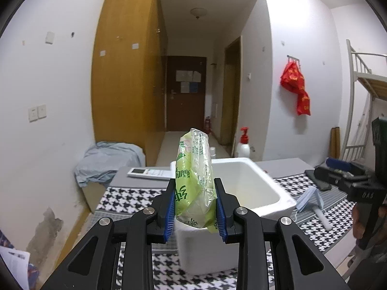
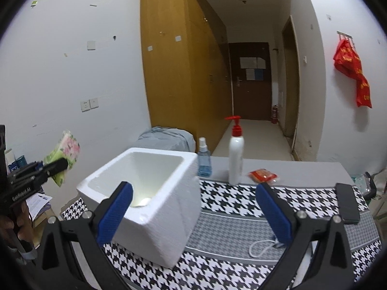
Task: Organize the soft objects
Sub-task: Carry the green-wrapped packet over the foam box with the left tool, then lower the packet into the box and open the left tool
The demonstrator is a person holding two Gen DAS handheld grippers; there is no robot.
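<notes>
On the tabletop (image 2: 241,224): white pump bottle (image 2: 236,159), blue spray bottle (image 2: 203,160), phone (image 2: 347,203), remote (image 1: 149,172); red bag (image 2: 353,70) on wall.

One foam box (image 2: 154,193) — two bottles (image 2: 235,154) — one tissue pack (image 1: 194,181).

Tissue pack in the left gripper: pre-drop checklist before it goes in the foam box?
1. Grip: left gripper shut on the green tissue pack, pads on both sides: ok.
2. Pack whole, wrapper crumpled: ok.
3. White foam box open, no lid: ok.
4. Box interior free of objects: ok; a bright spot on the floor, cannot tell what it is.
5. Pack above the opening: not ok; right wrist view shows it left of the box.
6. Right gripper open, empty: ok.
</notes>
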